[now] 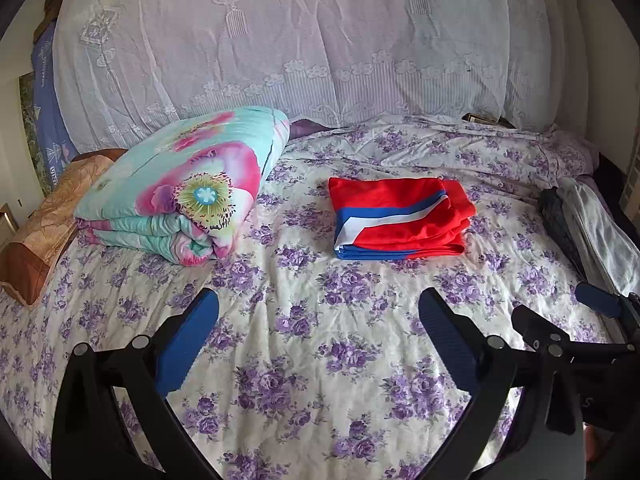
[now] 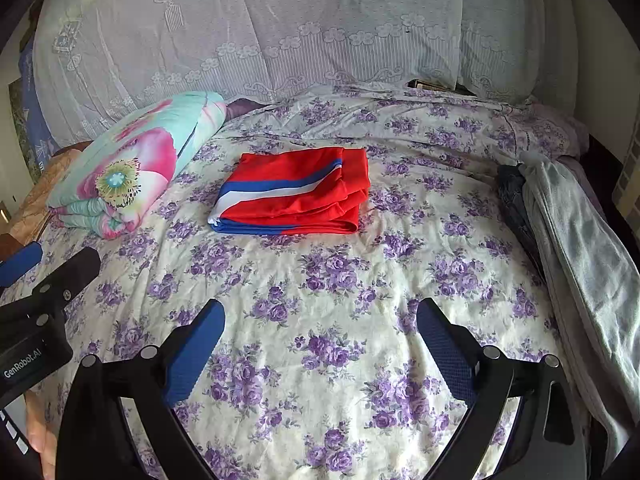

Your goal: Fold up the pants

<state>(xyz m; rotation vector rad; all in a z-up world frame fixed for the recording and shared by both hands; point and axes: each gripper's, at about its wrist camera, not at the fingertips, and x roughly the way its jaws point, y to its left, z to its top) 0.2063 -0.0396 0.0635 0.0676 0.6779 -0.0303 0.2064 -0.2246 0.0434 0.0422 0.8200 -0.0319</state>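
Both claws, left claw (image 1: 319,312) and right claw (image 2: 320,322), hang with fingers spread apart and empty above the bed (image 2: 328,280). Folded into a compact stack, the red pants (image 2: 294,196) lie mid-bed, well ahead of both; folding looks finished, leaving at most a tidy-up.

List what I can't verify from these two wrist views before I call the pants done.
- Red pants: inner layers and underside, hidden by the top fold in both views.
- Flat object at the headboard: too small and half covered by the lace curtain.
- Grey garment: cut off by the right wrist view's edge.
- Left tool and right tool: both open, empty.
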